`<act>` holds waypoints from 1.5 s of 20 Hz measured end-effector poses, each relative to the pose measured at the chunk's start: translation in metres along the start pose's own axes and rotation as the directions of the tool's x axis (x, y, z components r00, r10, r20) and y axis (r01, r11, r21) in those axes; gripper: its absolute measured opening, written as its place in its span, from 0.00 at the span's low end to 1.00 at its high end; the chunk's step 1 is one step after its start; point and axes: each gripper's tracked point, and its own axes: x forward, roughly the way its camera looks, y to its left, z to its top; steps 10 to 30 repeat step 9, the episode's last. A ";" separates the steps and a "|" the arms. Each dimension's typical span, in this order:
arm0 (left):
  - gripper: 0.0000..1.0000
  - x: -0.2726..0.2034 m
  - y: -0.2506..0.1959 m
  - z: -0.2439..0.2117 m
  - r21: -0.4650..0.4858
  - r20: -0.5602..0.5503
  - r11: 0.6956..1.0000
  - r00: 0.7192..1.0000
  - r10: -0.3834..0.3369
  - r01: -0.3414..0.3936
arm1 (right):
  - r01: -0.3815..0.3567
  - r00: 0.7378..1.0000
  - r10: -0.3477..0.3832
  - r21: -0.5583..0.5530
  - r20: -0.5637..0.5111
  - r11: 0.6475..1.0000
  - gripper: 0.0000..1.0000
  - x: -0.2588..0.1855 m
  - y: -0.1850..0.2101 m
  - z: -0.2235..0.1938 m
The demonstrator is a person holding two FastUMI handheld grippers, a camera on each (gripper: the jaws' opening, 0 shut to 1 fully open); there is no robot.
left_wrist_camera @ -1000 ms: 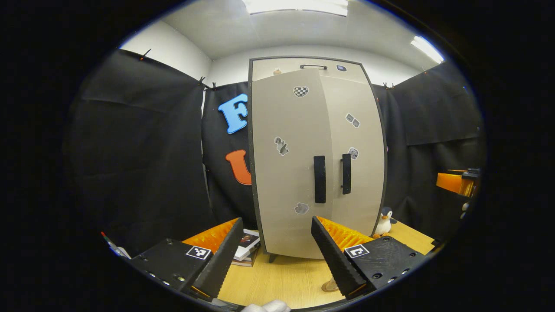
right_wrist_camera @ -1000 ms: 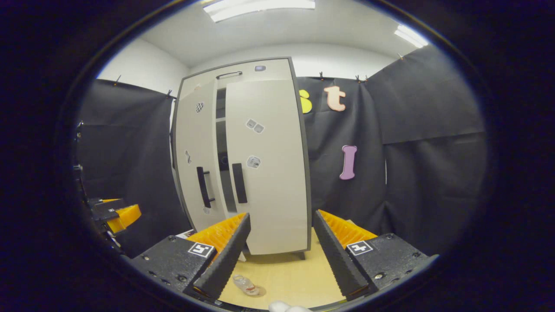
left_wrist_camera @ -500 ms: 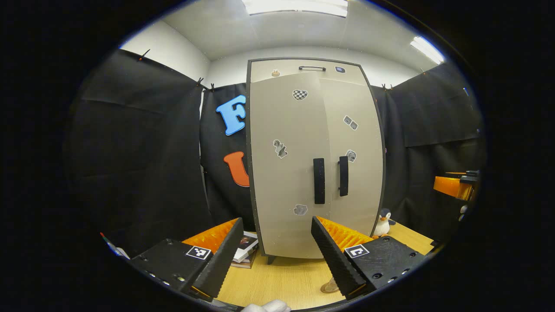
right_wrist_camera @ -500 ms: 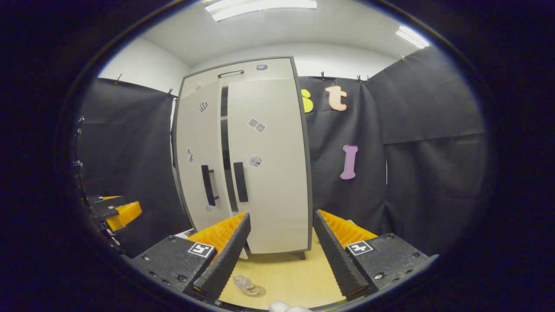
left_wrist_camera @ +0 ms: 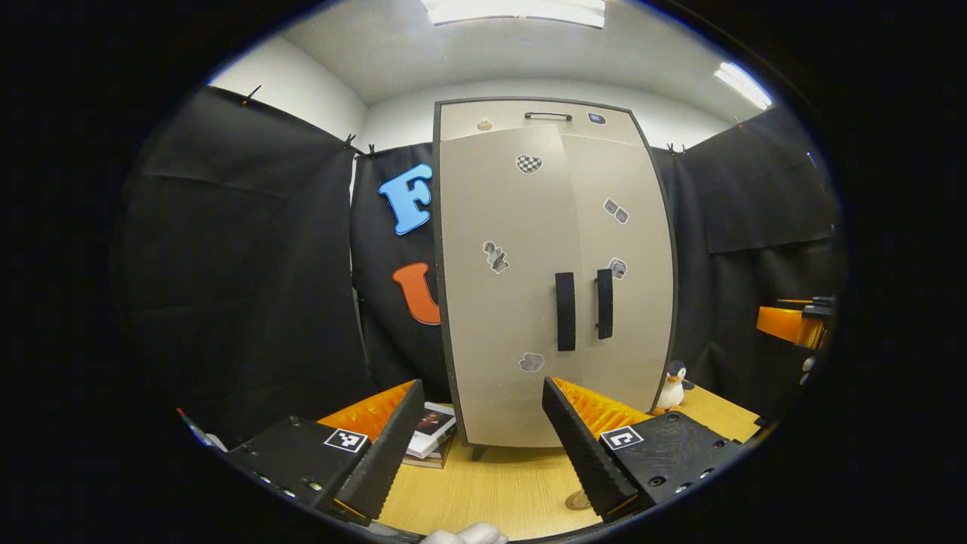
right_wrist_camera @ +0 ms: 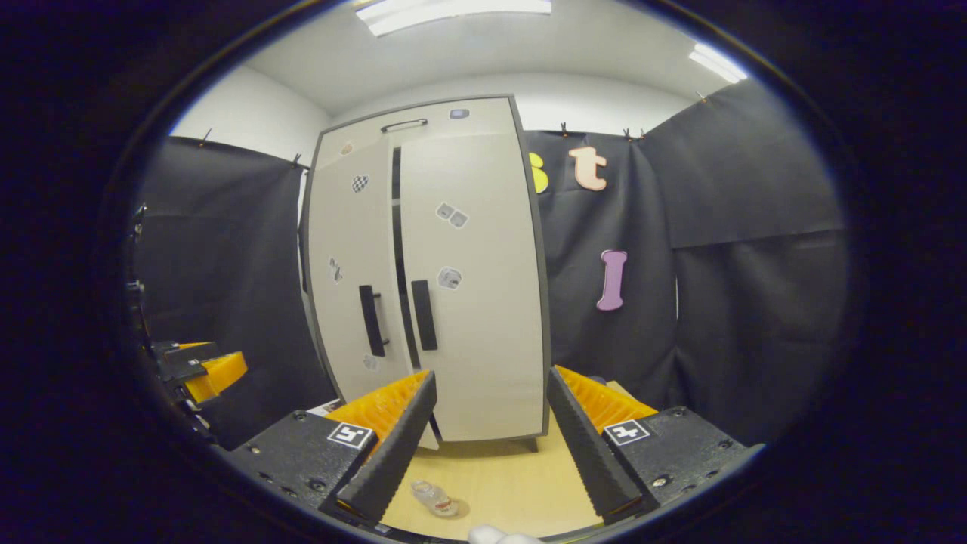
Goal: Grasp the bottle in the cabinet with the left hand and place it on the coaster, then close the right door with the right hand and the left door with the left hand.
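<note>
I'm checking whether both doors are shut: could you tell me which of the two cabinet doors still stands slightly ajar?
The left door, the one with the checkered heart sticker: a thin dark gap runs down its inner edge, while the right door lies flush with the cabinet.

You are in a small test booth, not a real home. Black cloth hangs like curtains all round the tall cabinet, held up by little clips, and a plain white wall shows above the cloth. Long bright ceiling lights shine over the cabinet. The cabinet stands on a wooden table, and it has small stickers on its two doors. Just to the right of the cabinet sits a toy penguin, and just to its left lies a stack of books. These homely things are set out like a pretend room
</note>
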 end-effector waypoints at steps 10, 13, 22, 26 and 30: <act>0.96 0.002 -0.001 0.002 0.009 0.003 1.000 1.000 -0.013 0.013 | 0.005 1.000 -0.005 -0.007 0.005 1.000 0.96 -0.002 0.003 0.000; 0.96 0.002 -0.001 0.002 0.009 0.003 1.000 1.000 -0.013 0.013 | 0.005 1.000 -0.005 -0.007 0.005 1.000 0.96 -0.002 0.003 0.000; 0.96 0.002 -0.001 0.002 0.009 0.003 1.000 1.000 -0.013 0.013 | 0.005 1.000 -0.005 -0.007 0.005 1.000 0.96 -0.002 0.003 0.000; 0.96 0.002 -0.001 0.002 0.009 0.003 1.000 1.000 -0.013 0.013 | 0.005 1.000 -0.005 -0.007 0.005 1.000 0.96 -0.002 0.003 0.000; 0.96 0.002 -0.001 0.002 0.009 0.003 1.000 1.000 -0.013 0.013 | 0.005 1.000 -0.005 -0.007 0.005 1.000 0.96 -0.002 0.003 0.000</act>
